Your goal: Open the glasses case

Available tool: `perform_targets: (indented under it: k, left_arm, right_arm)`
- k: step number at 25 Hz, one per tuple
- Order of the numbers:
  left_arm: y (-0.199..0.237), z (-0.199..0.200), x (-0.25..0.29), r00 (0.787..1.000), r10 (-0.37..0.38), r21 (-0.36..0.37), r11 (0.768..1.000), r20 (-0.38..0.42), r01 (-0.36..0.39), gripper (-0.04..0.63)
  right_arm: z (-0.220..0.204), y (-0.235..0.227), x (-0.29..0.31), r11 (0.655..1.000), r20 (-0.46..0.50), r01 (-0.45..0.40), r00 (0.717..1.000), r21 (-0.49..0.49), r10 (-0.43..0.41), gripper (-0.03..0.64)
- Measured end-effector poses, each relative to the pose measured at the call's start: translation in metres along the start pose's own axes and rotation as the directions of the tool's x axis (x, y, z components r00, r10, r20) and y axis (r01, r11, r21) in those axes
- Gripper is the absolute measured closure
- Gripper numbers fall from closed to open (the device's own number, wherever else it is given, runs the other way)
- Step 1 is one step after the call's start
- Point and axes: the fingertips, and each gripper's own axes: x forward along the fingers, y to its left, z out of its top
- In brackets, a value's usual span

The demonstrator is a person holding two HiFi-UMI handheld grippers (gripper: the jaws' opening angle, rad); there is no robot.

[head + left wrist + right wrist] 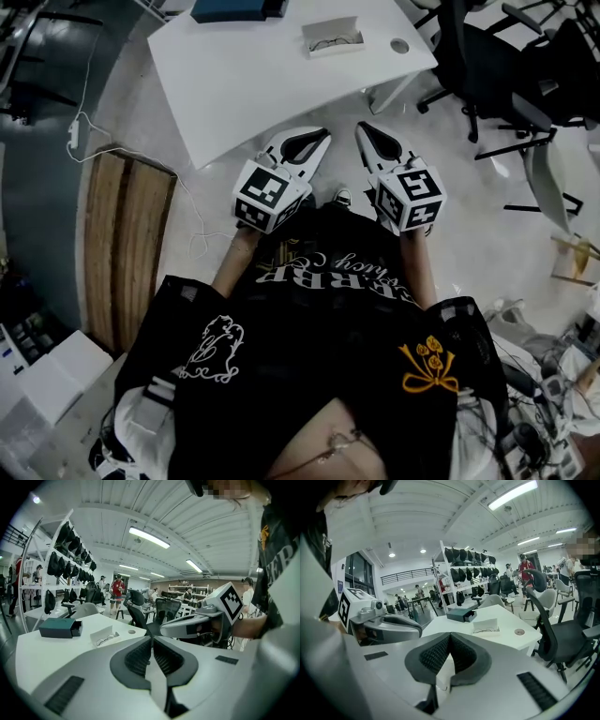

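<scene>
Spectacles lie in a white open-topped case at the far side of the white table, just beside a round cable hole. A dark teal box sits further along the same far edge, apart from the case. The left gripper and right gripper are held side by side at the person's chest, short of the table's near edge and well apart from both items. Each has its jaws pressed together with nothing between them. A black office chair stands right of the table.
</scene>
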Motion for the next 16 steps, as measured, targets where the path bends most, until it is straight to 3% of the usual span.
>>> perform_targets:
  k: [16]
  left_arm:
    - [0.011, -0.004, 0.0, 1.0, -0.006, 0.009, 1.0, -0.005, 0.006, 0.566]
  right_arm:
    - [-0.002, -0.002, 0.01, 1.0, -0.013, 0.015, 1.0, -0.003, -0.015, 0.604]
